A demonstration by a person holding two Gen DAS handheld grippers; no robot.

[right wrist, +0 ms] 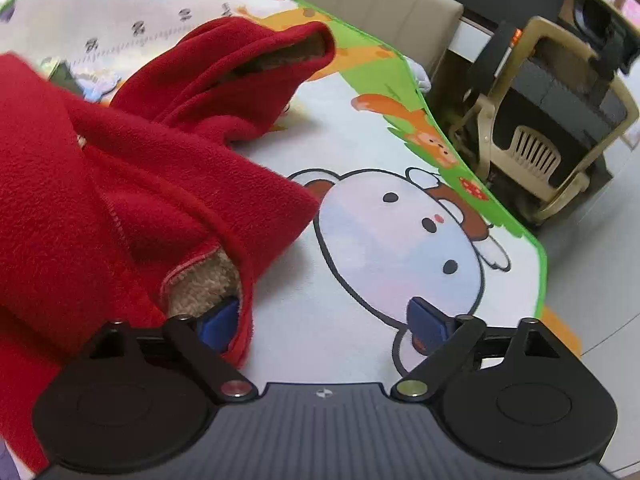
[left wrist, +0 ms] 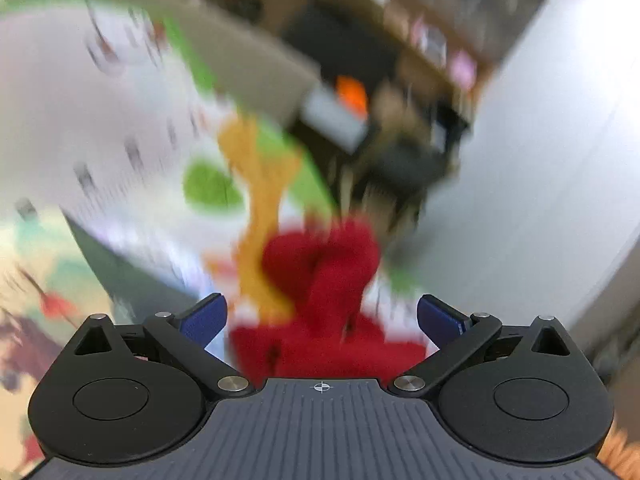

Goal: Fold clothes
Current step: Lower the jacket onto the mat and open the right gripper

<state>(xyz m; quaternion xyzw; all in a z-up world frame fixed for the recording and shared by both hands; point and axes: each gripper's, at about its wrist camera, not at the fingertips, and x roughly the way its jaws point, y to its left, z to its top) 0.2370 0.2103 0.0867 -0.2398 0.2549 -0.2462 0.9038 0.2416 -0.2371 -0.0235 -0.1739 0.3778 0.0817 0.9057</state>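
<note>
A red fleece garment (right wrist: 132,184) with beige lining lies bunched on a cartoon play mat (right wrist: 360,312), one sleeve (right wrist: 248,60) reaching toward the far side. My right gripper (right wrist: 323,325) is open just above the mat; its left pad (right wrist: 218,324) sits against the garment's lined edge, and its right pad is over bare mat. The left wrist view is smeared by motion. There the red garment (left wrist: 320,280) shows ahead of and between the wide-apart fingers of my open left gripper (left wrist: 322,318), which grips nothing.
The mat's green border (right wrist: 436,120) runs along the right side, with grey floor (right wrist: 592,280) beyond it. A beige plastic chair (right wrist: 532,152) and dark furniture stand past the edge. A grey cushioned panel (right wrist: 380,4) lies behind the mat.
</note>
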